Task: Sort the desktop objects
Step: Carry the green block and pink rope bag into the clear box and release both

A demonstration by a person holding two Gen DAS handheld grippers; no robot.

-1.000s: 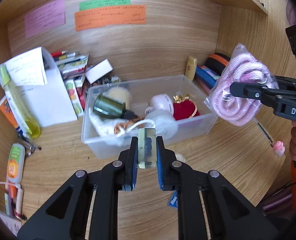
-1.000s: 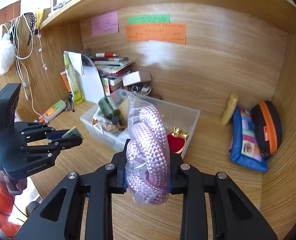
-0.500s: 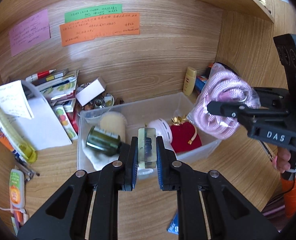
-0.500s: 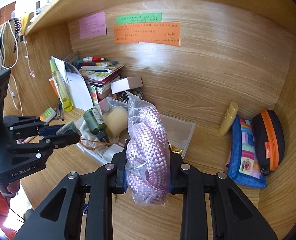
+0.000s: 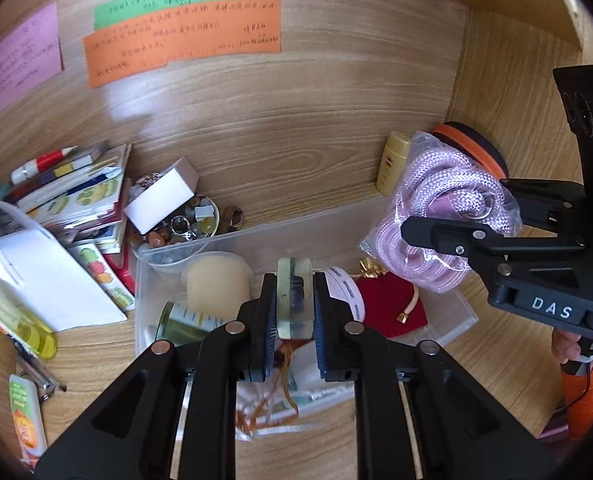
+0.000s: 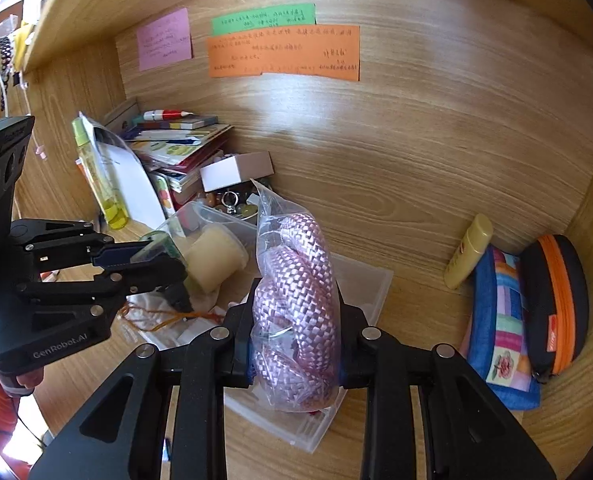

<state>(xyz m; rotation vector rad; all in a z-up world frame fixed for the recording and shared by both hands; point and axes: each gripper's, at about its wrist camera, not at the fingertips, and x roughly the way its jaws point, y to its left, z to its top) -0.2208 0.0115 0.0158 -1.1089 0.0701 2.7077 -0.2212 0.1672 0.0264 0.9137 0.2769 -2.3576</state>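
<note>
L tool (image 5: 295,300) clamps clear block (image 5: 294,285); R tool (image 6: 295,320) clamps bagged pink rope (image 6: 296,304), both over bin (image 5: 144,280).

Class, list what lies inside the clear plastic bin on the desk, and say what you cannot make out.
Inside the clear bin: a cream-coloured tub, a green bottle, a red pouch, white cloth and orange cord. The left gripper covers the bin's middle.

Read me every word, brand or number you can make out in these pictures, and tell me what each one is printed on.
"DAS": white letters on the right gripper body.
"GenRobot.AI": grey letters on the left gripper body.
Handwriting on the orange note, green note and pink note: too blurred to read.
Print on the yellow tube and green bottle: too small.
</note>
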